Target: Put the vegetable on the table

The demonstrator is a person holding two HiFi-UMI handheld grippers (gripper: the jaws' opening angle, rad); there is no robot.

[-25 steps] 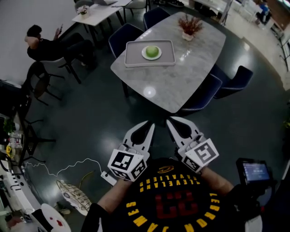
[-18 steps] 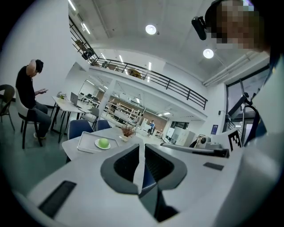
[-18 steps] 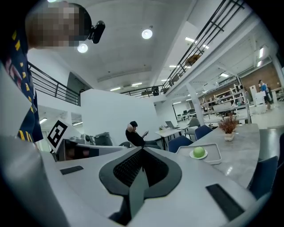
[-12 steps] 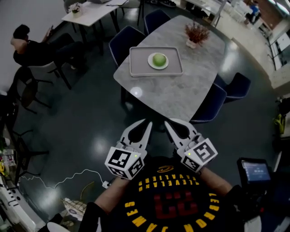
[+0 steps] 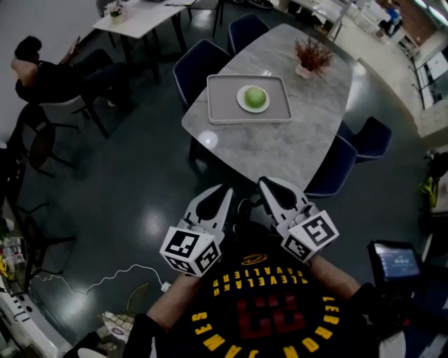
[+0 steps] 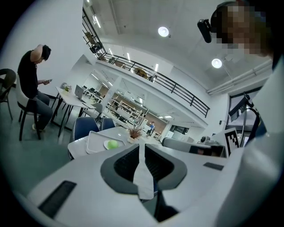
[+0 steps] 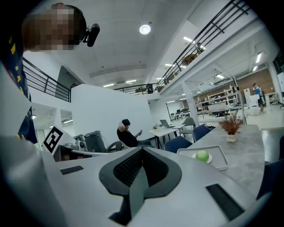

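- A table (image 5: 280, 150) is standing ahead, carrying a tray (image 5: 224, 105) with the vegetable (image 5: 254, 97).
- The left gripper (image 5: 218, 196) and right gripper (image 5: 273, 189) are hanging closed and empty, well apart from it.
- The approach seems to be going on; the next move is needing open jaws at the vegetable.

Glossy marbled table (image 5: 280, 150), shiny dark floor (image 5: 133, 189)

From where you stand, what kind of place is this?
Probably an open office lounge or canteen: a marble-look table with blue chairs, a seated person near another table, and a railed mezzanine above.
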